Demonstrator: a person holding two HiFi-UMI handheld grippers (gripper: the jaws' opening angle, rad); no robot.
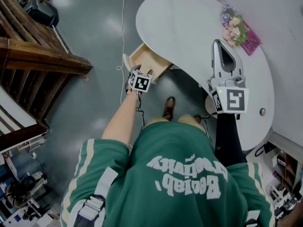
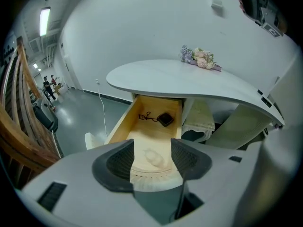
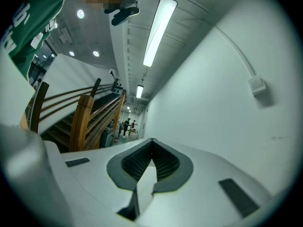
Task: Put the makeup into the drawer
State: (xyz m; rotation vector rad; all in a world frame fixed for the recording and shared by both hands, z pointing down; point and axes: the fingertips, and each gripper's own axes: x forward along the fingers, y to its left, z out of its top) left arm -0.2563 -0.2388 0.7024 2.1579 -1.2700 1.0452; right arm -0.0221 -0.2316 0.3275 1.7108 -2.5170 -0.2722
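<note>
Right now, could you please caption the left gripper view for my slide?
Left gripper, fingers apart, over the open drawer holding a black compact and eyelash curler.

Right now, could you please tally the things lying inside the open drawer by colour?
Black: 2 (eyelash curler, square compact)
Whitish: 1 (pale oval item)
Total: 3
</note>
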